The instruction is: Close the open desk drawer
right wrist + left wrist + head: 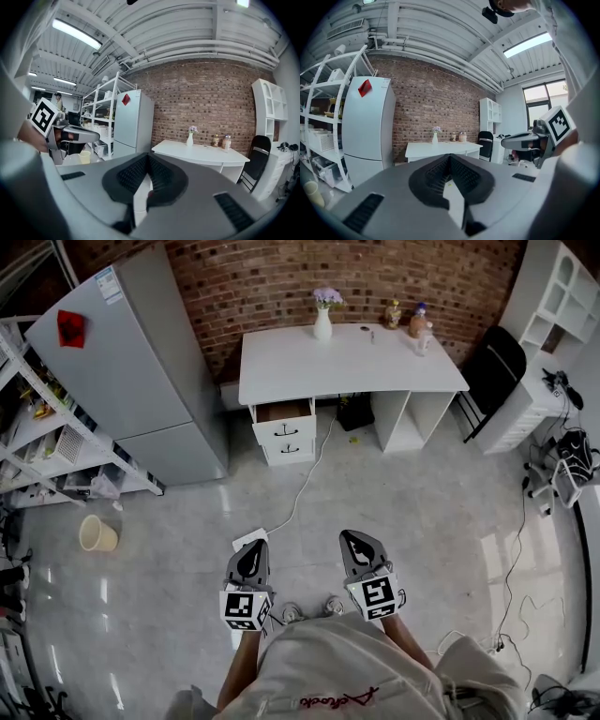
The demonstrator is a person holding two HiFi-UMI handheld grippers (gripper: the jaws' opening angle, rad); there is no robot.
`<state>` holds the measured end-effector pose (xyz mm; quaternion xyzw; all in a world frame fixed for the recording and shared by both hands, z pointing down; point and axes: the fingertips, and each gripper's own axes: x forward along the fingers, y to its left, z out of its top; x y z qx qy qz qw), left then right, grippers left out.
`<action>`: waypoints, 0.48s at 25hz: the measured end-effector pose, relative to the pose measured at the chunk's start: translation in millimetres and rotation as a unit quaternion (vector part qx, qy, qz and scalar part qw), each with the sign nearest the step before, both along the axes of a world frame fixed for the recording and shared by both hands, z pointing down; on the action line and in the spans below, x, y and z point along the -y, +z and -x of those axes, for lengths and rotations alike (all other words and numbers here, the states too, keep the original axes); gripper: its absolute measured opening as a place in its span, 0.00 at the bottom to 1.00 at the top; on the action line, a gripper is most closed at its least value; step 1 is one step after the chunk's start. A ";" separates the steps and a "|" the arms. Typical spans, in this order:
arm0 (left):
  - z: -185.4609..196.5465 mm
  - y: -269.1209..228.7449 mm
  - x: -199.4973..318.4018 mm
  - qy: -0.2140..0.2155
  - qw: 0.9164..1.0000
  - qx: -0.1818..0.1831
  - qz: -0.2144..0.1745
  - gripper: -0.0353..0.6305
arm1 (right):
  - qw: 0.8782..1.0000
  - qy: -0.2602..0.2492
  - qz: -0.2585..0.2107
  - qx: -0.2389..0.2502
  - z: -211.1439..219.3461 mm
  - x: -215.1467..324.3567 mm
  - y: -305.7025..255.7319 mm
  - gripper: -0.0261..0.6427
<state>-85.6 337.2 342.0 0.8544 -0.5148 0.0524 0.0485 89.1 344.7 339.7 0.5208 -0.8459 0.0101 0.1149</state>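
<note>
A brick wall [375, 277] backs a room with a pale, shiny floor, and a white desk [347, 357] stands against it, well apart from the person. A grey fridge [141, 362] is to the desk's left and a black chair [492, 367] to its right. A vase of flowers [322, 324] and some small bottles [417, 326] sit along the back edge of the desktop.

The open drawer [284, 412] is the top one in the stack under the desk's left end. It is pulled out far enough to show its brown inside, while the two drawers below it sit flush.

The person holds the left gripper [253, 554] and the right gripper [356, 547] side by side at waist height, both aimed roughly toward the desk. Each gripper's own view shows its jaws clenched together with nothing between them. That likely suits the job, since a closed tip can simply push the drawer front and nothing needs grasping.

The task looks not yet started, because the floor between person and desk has to be crossed first. A white cable [305, 479] runs from the desk to a power strip [248, 538] just ahead of the left gripper and could catch a foot on the way.
</note>
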 end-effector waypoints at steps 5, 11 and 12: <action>-8.2 2.5 -2.9 -0.005 1.000 0.003 0.004 0.07 | 1.000 0.001 0.006 0.003 -13.6 -3.1 5.3 0.06; -32.3 3.4 1.4 -0.006 1.000 0.002 0.007 0.07 | 1.000 -0.013 0.008 0.008 -32.3 -4.0 9.5 0.06; -37.6 3.7 2.0 -0.005 1.000 0.002 0.008 0.07 | 1.000 -0.013 0.007 0.010 -36.5 -4.5 9.1 0.06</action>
